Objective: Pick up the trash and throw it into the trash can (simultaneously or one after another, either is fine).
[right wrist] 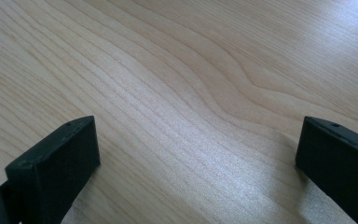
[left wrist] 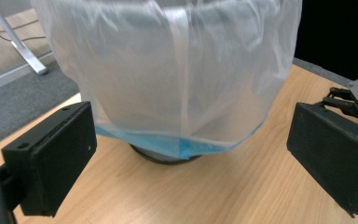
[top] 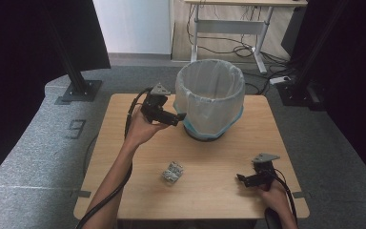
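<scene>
on the table (top: 219, 191) crumpled wrapper (top: 172, 171) lies ungrabbed, bin (top: 210, 98) waiting. left gripper (top: 174, 117) by bin, right gripper (top: 242, 179) low; both jaws released, empty. pickup and drop left.

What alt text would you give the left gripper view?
A bin lined with a translucent plastic bag stands close ahead on a wooden table, framed between the open black jaws of the left tool.
</scene>
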The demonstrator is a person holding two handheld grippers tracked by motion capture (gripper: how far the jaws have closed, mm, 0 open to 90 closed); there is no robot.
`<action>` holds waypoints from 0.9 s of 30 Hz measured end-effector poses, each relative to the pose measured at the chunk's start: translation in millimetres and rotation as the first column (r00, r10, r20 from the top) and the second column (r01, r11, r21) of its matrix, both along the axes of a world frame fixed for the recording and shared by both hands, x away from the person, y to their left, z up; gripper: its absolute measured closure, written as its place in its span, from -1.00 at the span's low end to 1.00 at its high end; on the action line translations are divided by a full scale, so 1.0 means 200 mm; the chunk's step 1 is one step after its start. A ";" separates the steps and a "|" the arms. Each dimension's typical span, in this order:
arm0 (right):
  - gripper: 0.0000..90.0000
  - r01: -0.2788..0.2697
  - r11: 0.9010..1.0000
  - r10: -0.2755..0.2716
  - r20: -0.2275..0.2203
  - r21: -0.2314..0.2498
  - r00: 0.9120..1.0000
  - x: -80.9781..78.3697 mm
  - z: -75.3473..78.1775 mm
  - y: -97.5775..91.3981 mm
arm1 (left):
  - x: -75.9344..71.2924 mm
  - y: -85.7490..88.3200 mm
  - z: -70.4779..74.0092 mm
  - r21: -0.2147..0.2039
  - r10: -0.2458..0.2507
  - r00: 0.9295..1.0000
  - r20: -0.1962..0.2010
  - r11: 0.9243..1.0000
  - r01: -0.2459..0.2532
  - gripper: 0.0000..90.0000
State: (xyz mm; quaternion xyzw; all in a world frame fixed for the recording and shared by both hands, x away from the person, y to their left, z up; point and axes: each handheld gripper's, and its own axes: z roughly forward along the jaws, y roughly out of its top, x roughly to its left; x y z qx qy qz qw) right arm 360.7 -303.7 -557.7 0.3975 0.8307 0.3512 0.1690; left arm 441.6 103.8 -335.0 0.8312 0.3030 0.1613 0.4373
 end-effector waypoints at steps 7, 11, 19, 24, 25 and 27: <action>-1.00 -0.001 1.000 0.001 0.000 0.002 1.000 0.00 0.00 0.00 | -0.04 0.02 -0.09 0.008 -0.005 1.000 -0.004 1.000 0.005 -0.97; -1.00 0.000 1.000 0.000 0.000 0.001 1.000 0.00 0.00 0.00 | -0.06 0.03 -0.12 0.013 -0.006 1.000 -0.001 1.000 0.006 -0.97; -1.00 0.000 1.000 0.000 -0.001 0.001 1.000 0.00 0.00 0.00 | -0.13 0.03 -0.22 0.024 -0.012 1.000 0.010 1.000 0.012 -0.97; -1.00 0.002 1.000 -0.002 -0.002 0.000 1.000 0.00 0.00 0.00 | -0.16 0.03 -0.27 0.035 -0.012 1.000 0.015 0.999 0.012 -0.98; -1.00 0.001 1.000 -0.001 0.000 -0.001 1.000 0.00 0.00 0.00 | -0.17 0.04 -0.28 0.033 -0.011 1.000 0.013 0.999 0.011 -0.98; -1.00 0.001 1.000 -0.001 0.000 -0.001 1.000 0.00 0.00 0.00 | -0.19 0.04 -0.30 0.034 -0.012 1.000 0.012 0.999 0.012 -0.98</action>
